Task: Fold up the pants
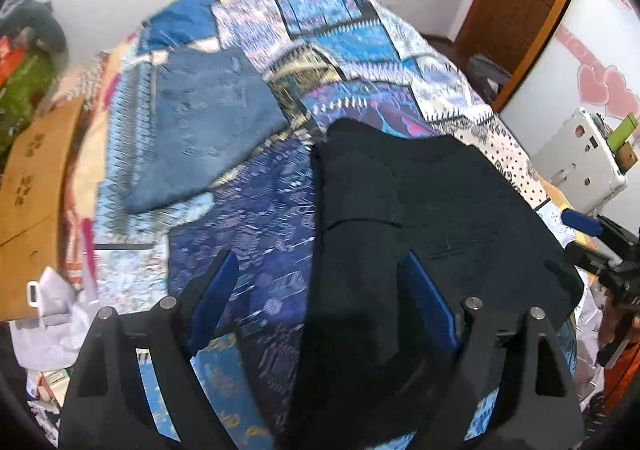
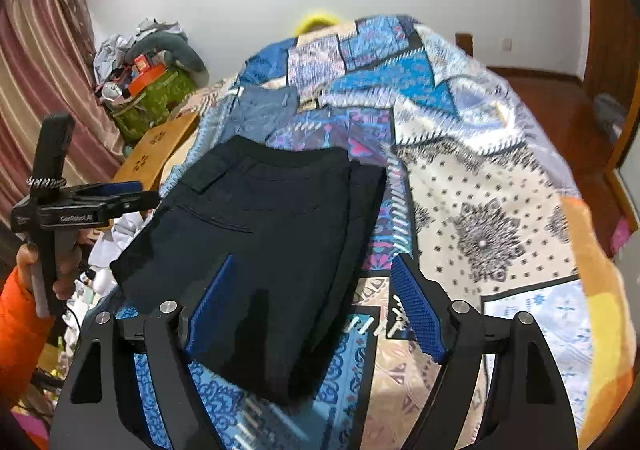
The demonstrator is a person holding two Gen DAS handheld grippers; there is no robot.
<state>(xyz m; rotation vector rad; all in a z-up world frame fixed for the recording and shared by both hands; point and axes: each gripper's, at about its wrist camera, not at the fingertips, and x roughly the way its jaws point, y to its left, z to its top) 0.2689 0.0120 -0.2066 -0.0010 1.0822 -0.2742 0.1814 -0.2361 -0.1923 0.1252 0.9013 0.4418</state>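
Item: dark pants (image 2: 256,234), folded into a compact rectangle, lying flat on the patterned bedspread (image 2: 500,209) of the bed, waistband and a back pocket flap toward the far side; one narrower layer shows along its right edge, not quite flush. Second item: blue jeans (image 1: 204,129), folded, lying farther back on the same bedspread, apart from the dark pair. Left hand-held gripper (image 1: 320,282): jaws apart, nothing clamped, straddling the left edge of the dark pants from above (one pad over the bedspread, the other over the cloth; whether it touches cannot be told). Right hand-held gripper (image 2: 312,282): jaws apart, empty, hovering over the near right corner of the pants. Status, as a judgement: the fold looks essentially complete and the step in hand is release and tidy. Handling notes: lift both grippers straight off so no pad drags a layer with it; if the offset right-hand layer is to be squared, nudge it with an open pad along the edge rather than pinch it, since a pinch would likely lift and unfold the top layer; keep clear of the jeans.
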